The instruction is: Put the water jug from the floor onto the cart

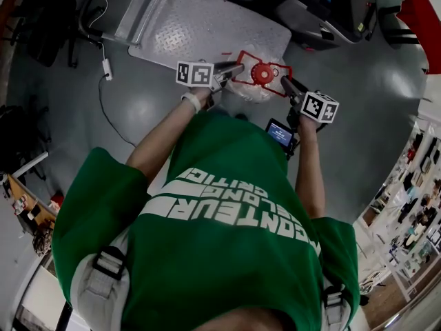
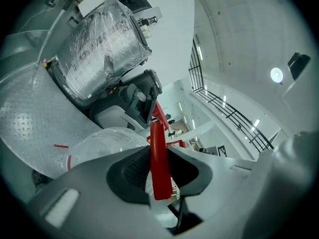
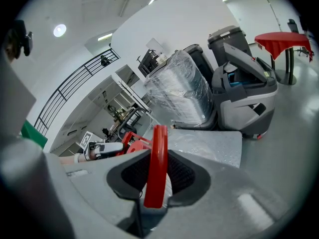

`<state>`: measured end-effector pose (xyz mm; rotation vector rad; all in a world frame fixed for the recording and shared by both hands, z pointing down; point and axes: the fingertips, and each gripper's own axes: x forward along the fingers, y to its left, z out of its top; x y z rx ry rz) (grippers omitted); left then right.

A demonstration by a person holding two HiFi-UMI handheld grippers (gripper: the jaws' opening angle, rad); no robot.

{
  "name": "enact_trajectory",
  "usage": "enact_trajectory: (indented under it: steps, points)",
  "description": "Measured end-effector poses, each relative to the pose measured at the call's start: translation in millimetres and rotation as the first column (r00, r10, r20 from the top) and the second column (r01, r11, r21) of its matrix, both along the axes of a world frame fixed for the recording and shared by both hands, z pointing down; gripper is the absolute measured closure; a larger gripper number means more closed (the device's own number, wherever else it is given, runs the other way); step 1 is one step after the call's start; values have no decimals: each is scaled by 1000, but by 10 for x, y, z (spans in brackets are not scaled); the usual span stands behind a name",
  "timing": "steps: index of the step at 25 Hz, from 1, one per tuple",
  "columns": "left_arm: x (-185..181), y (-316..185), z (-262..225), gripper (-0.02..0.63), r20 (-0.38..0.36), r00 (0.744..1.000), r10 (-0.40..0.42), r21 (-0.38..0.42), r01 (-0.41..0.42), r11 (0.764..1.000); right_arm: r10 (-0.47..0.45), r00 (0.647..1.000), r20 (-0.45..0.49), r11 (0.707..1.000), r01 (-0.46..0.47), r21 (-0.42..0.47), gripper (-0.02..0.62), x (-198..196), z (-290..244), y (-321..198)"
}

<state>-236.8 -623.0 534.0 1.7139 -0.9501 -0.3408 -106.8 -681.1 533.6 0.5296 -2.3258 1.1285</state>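
The water jug [image 1: 249, 92] hangs clear of the floor [image 1: 138, 109], carried between the two claws at the near edge of the cart [image 1: 200, 29], close to its right-hand corner in the head view. Whether its base is over the deck or short of the edge cannot be told from there. The left claw [image 1: 236, 68] is clamped on one side of the red handle frame [image 1: 262, 73] at the jug's top, and the right claw [image 1: 284, 83] is clamped on the opposite side. Each gripper view shows a red bar pinched between the ribbed pads.

The step in hand appears to be the carry onto the deck. To do it well, the person should move both hands together at a matching height, so the frame is level and the jug does not swing. The grip is on thin plastic bars, so neither claw should twist or slacken until the weight rests on the plate. The base needs to clear the cart's near edge before travelling inward, and it is best set down upright, well inside the edges. The claws should release only once the jug stands by itself.
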Motion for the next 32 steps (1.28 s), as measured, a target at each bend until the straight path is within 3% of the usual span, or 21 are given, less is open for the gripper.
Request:
enact_trajectory:
  steps: [24,32]
  points:
    - [-730,-227,235,503,5,994,114,-27,-113,993,82,996,-28,996,-83,-26,522,-689,246,-87]
    - [-785,-274,546,503,21,996,85,-75,-84,994,81,996,-28,995,-82,-48,522,-749,553,-165]
